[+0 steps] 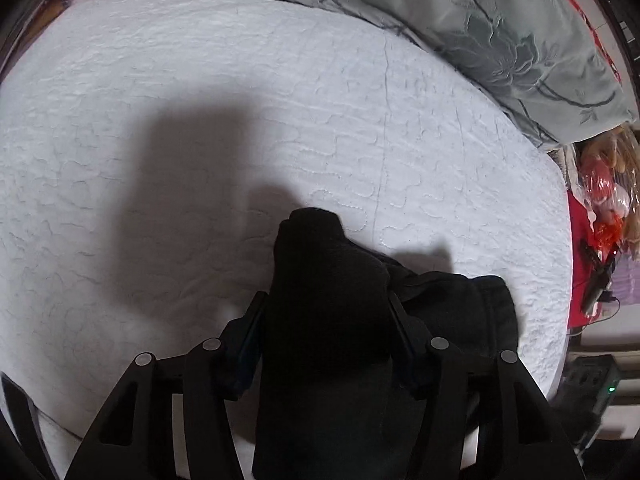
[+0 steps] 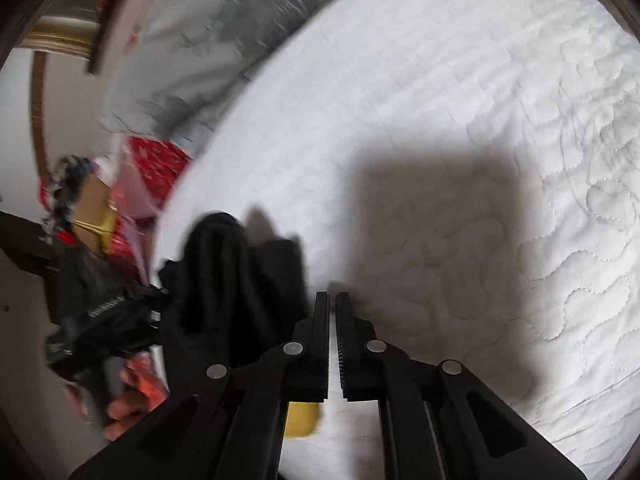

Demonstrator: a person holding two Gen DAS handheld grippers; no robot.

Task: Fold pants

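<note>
1. Closest to your left camera, the left tool [image 1: 326, 312] fills the 6 o'clock part of the view, its two black fingers [image 1: 404, 328] spread apart with a thick bundle of the black pants [image 1: 324, 320] clamped between them.
2. You can see the gripped fabric rise past the fingertips to a rounded peak near the middle of the view, while more of the pants trail off toward 4 o'clock and lie on the bed [image 1: 240, 80].
3. Your bed is covered by a white quilted cover; a broad dark shadow falls across it from 9 o'clock toward the centre.
4. At 1 o'clock in the left view, a grey-green pillow [image 1: 500, 32] with a flower pattern lies along the far edge of the bed, touching the cover.
5. At 3 o'clock, past the bed's edge, red and orange clutter [image 1: 600, 208] shows, too small for you to make out.
6. In your right camera, the right tool [image 2: 333, 300] sits at 6 o'clock with its fingers [image 2: 320, 320] nearly together, only a thin slit between the ridged pads, and nothing caught in it.
7. Just beside that tool, toward 9 o'clock, you see the pants [image 2: 236, 280] bunched in a dark heap at the edge of the bed [image 2: 440, 60]; this view is blurred.
8. Under the right tool at 6 o'clock a small yellow object [image 2: 302, 420] shows; you cannot tell what it is.
</note>
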